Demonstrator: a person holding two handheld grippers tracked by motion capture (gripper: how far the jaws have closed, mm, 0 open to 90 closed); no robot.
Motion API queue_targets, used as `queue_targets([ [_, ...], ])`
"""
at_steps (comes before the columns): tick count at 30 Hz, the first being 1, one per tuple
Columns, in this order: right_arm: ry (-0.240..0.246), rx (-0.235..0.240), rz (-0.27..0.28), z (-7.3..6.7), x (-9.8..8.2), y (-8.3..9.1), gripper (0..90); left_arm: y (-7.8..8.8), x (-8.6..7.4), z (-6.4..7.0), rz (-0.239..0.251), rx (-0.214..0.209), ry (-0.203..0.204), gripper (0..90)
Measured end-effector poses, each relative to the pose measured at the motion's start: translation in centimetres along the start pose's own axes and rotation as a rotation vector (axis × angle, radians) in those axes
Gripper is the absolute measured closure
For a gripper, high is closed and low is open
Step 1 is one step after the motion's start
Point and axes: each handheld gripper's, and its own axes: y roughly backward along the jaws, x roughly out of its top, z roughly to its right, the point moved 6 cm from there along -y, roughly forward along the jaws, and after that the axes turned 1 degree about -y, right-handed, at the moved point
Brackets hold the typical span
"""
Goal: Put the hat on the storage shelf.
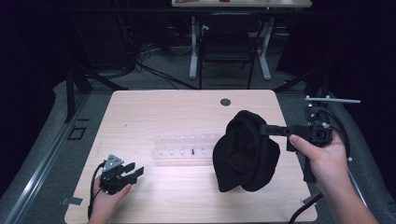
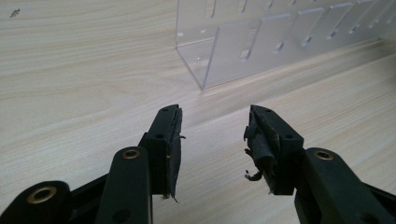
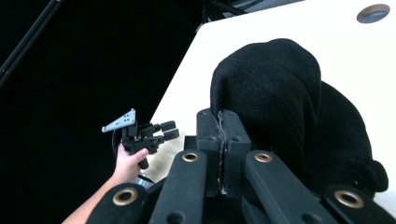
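Note:
A black knitted cloth (image 1: 245, 151), shaped like a soft hat, hangs bunched over the right side of the wooden table (image 1: 163, 112). My right gripper (image 1: 264, 129) reaches in from the right, shut on the cloth's upper edge. In the right gripper view its jaws (image 3: 223, 126) are pressed together with the black cloth (image 3: 280, 93) draped just beyond them. My left gripper (image 1: 135, 170) rests low near the table's front left, open, with nothing between its fingers. In the left gripper view its jaws (image 2: 212, 140) stand apart over bare wood.
A clear acrylic rack (image 1: 187, 147) with slots lies across the middle of the table, just ahead of the left gripper (image 2: 261, 42). A round cable hole (image 1: 225, 101) sits near the far edge. A dark chair (image 1: 226, 46) and desk legs stand beyond the table.

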Motion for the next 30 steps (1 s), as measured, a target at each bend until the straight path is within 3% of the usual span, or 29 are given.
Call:
queue_targets([
  [21,0.014,0.016,0.047,-1.2,3.3,-1.1,88.7,0.3,0.5,0.6,0.016,0.003,-0.013,54.7],
  [30,0.014,0.019,0.064,-1.3,4.4,-2.7,88.7,0.9,1.8,2.1,0.050,-0.074,-0.008,60.9],
])
